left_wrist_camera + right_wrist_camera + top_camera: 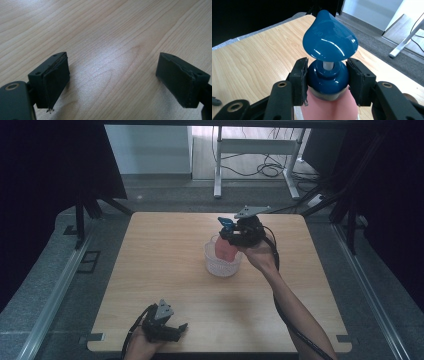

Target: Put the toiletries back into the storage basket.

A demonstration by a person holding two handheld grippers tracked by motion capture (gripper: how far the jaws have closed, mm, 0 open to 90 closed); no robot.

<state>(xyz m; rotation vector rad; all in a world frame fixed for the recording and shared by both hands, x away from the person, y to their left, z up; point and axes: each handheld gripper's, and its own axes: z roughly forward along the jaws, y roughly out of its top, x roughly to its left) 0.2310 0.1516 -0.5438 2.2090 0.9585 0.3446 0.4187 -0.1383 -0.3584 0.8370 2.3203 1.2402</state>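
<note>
High view: left gripper (172, 329) nearest, resting at near edge of table (165, 270), jaws spread, nothing between them. Right gripper (235, 234) further in, right of centre, clamped on blue pump head (225, 222) of pink bottle (226, 250). Bottle upright inside clear dimpled bowl (222, 265), base apparently at or near bowl floor; contact not resolvable. Judged stage: grasp made, bottle either about to be lifted from bowl or just lowered into it; release or lift still outstanding. Light wood tabletop otherwise bare. Beyond far edge: grey carpet, white desk legs (218, 165), loose cables (265, 169), dark curtains either side.

Left gripper view: pads (56, 80) wide apart, bare wood grain between, nothing held. Frayed bit at lower corner of one pad.

Right gripper view: pads (300, 80) pressing both sides of blue collar (328, 78) under teardrop pump head (329, 40); pink body below. White wall and grey floor past table corner.
</note>
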